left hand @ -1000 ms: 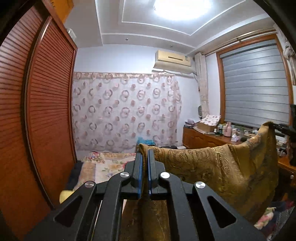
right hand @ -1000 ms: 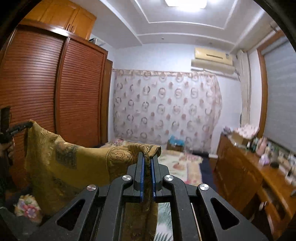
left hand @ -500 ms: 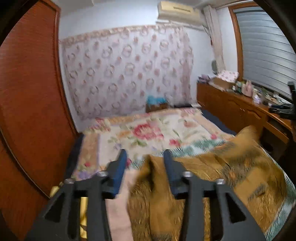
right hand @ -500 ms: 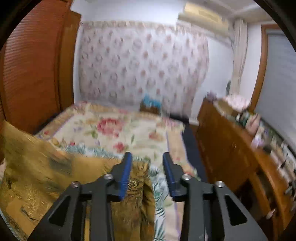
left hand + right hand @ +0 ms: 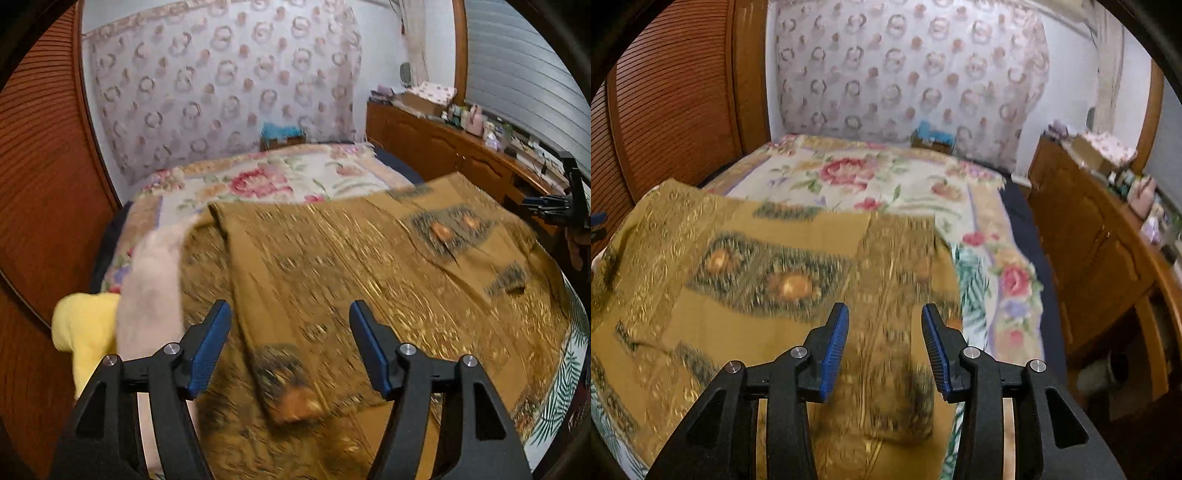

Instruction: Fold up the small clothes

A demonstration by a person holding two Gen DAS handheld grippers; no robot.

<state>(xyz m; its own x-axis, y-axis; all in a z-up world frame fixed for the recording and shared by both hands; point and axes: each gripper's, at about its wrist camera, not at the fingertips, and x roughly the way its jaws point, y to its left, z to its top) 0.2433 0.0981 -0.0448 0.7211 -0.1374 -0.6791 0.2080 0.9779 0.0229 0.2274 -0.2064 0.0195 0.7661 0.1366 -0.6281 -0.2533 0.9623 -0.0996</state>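
Cloth of mustard gold, patterned with darker ornamental patches [image 5: 369, 266], lies spread over the floral bedspread [image 5: 266, 181] in the left wrist view, blurred by motion. It covers the near half of the bed, and a folded strip of it runs from the far left of the cloth down toward the camera, ending in a dark patch. The left gripper [image 5: 290, 347] stands above that strip with its jaws wide; they have just been opening further, and the strip shows in the gap between the blue pads [image 5: 208, 350] without being pressed by either. Left of the cloth lies a pale pink garment [image 5: 151, 280], overlapping its edge, and beside that a yellow one [image 5: 81, 332] near the brown slatted wardrobe [image 5: 40, 177]. At the right edge of the cloth the other gripper's black frame shows, held by a hand [image 5: 576, 247] that is barely visible. Behind the bed hangs a curtain with ring prints [image 5: 221, 85].

In the right wrist view the same cloth [image 5: 738, 273] covers the near left part of the bedspread [image 5: 871, 177], its right edge folded into a blurred strip that runs toward the camera. The right gripper [image 5: 884, 345] hovers over this strip with its jaws moderately apart, having lately opened; its blue pads [image 5: 834, 347] touch nothing that can be made out, and the fold lies below and between them. Right of the bed stands a wooden dresser [image 5: 1093, 236] crowded with small items.
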